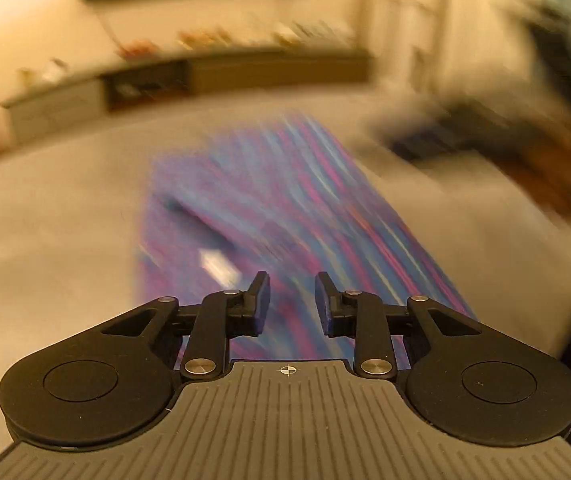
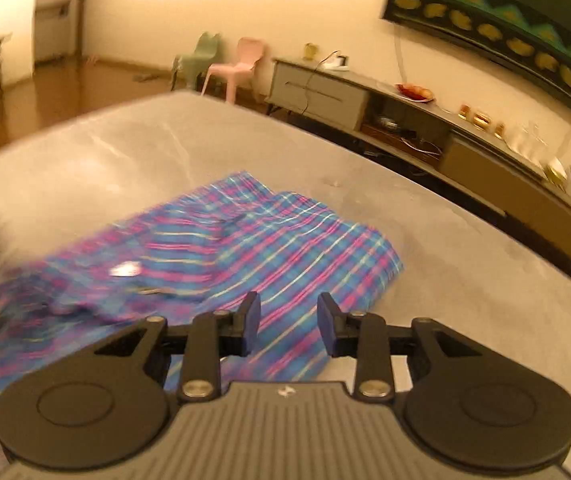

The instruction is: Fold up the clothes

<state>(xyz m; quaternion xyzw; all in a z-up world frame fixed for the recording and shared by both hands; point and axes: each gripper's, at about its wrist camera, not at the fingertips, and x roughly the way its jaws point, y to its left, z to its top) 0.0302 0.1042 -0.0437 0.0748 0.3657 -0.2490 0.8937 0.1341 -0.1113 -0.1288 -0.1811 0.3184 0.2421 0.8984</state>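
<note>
Both grippers hang over a grey table (image 2: 105, 152) with their jaws apart and nothing between them. Left gripper (image 1: 292, 302) points along a blue, pink and purple plaid garment (image 1: 269, 200) that stretches away from it down the table's middle; that view is heavily motion-blurred, so folds and edges cannot be told. A dark smeared shape at its right edge may be the other tool, but the blur hides it. Right gripper (image 2: 288, 326) sits over the same plaid garment (image 2: 245, 248), which lies flat and partly folded on the tabletop, a small white label (image 2: 125, 270) showing on its upper layer.

Beyond the table stands a long low sideboard (image 2: 325, 94) with a plate (image 2: 415, 92) and small items on top, a dark patterned wall hanging (image 2: 505, 28) above it, and pink (image 2: 241, 66) and green (image 2: 199, 60) plastic chairs beside it.
</note>
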